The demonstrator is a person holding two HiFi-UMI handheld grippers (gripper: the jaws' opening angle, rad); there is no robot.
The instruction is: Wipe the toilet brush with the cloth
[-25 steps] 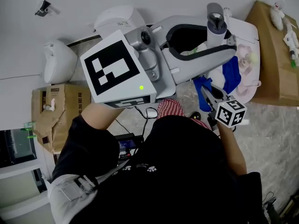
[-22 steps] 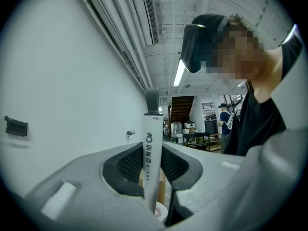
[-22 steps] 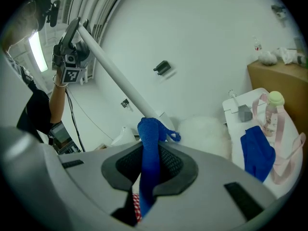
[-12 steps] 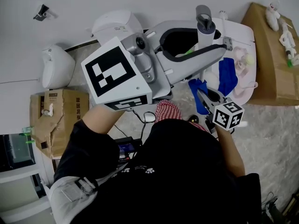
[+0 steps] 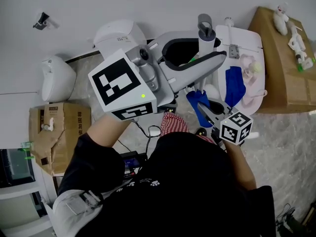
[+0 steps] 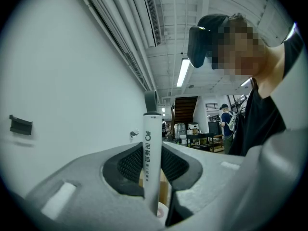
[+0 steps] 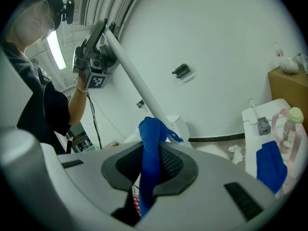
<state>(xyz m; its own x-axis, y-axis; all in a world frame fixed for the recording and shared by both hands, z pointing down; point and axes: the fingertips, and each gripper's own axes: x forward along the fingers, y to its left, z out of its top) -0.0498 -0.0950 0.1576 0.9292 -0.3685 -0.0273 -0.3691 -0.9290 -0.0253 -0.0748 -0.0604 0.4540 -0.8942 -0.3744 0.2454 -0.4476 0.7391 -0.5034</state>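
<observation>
Left gripper (image 6: 152,179) clamped on toilet brush handle (image 6: 150,143), handle standing between jaws, unmoved. Right gripper (image 7: 153,172) pinching blue cloth (image 7: 150,138), lifted since a second ago. Cloth tip now just ahead of its jaws at brush shaft, contact unclear. Wipe stroke likely starting.

Light is bright and even, coming from overhead. In the head view the white wall (image 5: 148,4) looks flat and pale, shadows on the floor (image 5: 286,132) are soft, and straight lines bow toward the edges. Both gripper views are round fisheye pictures with black corners. In the left gripper view the ceiling lights (image 6: 183,72) glare white, while the print on the toilet brush (image 6: 151,162) is sharp. In the right gripper view the cloth (image 7: 148,162) is crisp.
</observation>
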